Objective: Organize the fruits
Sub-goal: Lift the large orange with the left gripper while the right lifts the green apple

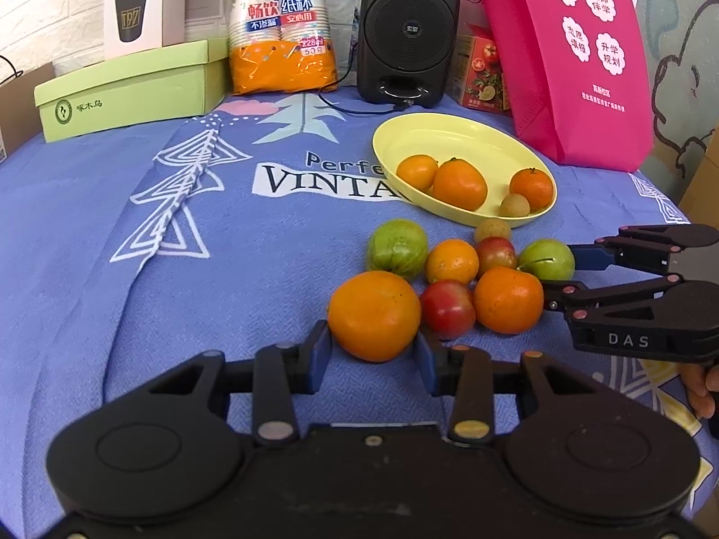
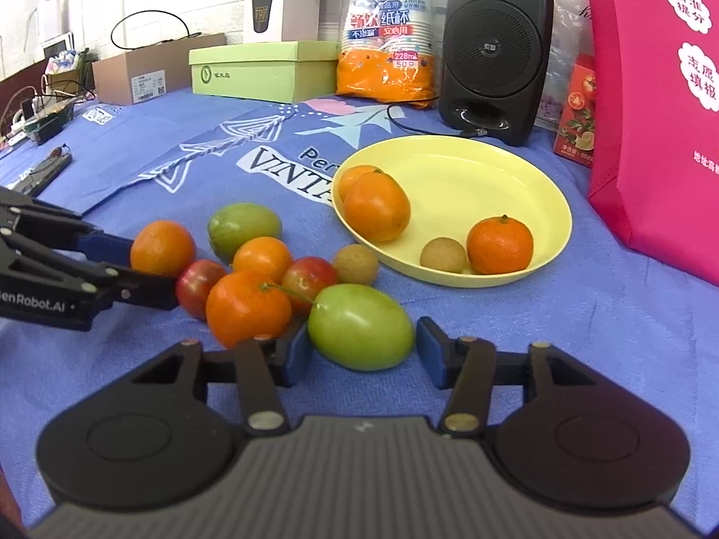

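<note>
- While the fruit pile is gathered on the blue cloth of the table (image 1: 90, 233), the left hand-held gripper (image 1: 375, 350) is seen closed on the large orange (image 1: 374, 314), both blue pads pressed to its sides.
- The right hand-held gripper (image 2: 361, 350) is placed around a green fruit (image 2: 359, 325); the left pad is touching it, while a gap is left at the right pad, so no grip is made.
- Beside these, a small orange (image 2: 247, 305), red fruits (image 2: 197, 285), a second green fruit (image 2: 242, 227) and a brown longan (image 2: 356, 264) are clustered together, touching.
- Just behind the pile, a yellow plate (image 2: 494, 166) is set, in which three oranges and one longan are held.
- Behind the plate, a black speaker (image 1: 409, 27) and a pink bag (image 1: 579, 58) are stood upright.
</note>
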Tool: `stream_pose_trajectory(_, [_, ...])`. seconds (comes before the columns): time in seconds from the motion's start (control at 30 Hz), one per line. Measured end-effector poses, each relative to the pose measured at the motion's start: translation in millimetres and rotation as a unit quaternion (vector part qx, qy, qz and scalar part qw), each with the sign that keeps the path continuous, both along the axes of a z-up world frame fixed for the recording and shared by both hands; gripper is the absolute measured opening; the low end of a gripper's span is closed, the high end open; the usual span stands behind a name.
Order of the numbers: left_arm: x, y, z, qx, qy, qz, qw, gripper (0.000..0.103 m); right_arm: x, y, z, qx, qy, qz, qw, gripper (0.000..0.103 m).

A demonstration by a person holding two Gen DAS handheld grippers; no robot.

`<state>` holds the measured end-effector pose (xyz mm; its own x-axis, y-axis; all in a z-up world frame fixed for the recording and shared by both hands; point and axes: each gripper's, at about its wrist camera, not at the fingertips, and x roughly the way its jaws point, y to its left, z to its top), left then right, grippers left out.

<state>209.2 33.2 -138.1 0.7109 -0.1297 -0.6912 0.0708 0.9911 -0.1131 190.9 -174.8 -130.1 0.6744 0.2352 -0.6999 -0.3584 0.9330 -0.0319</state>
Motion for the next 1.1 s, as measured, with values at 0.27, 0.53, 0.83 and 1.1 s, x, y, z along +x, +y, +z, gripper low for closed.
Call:
stream_pose_trajectory(0.27, [0.2,-2.1,-0.4,0.005,0.000,-0.002,1.0000,0.039,-18.9,-5.1,3.6,0.019,-0.001,-0.035,0.999,0.046])
stream_pose_trajectory(0.53, [-3.2,-2.8,0.2,0.005,0.003,0.001,1.0000,0.039,-42.2,-10.0,6.0,0.033,-0.002,-0.046,0.998,0.046])
stream_pose_trajectory(0.83, [-11.2,-2.3,2.3,0.001,0.004,0.002,1.0000,0.039,-55.2,-11.7,8.1,0.035,-0.004,-0.049,0.998,0.046])
stream_pose_trajectory(1.1, [-21.2,-0.5,4.1,-0.002,-0.001,0.002,1.0000,0.038,-63.0,-14.4,8.7,0.037,-0.007,-0.050,0.998,0.046])
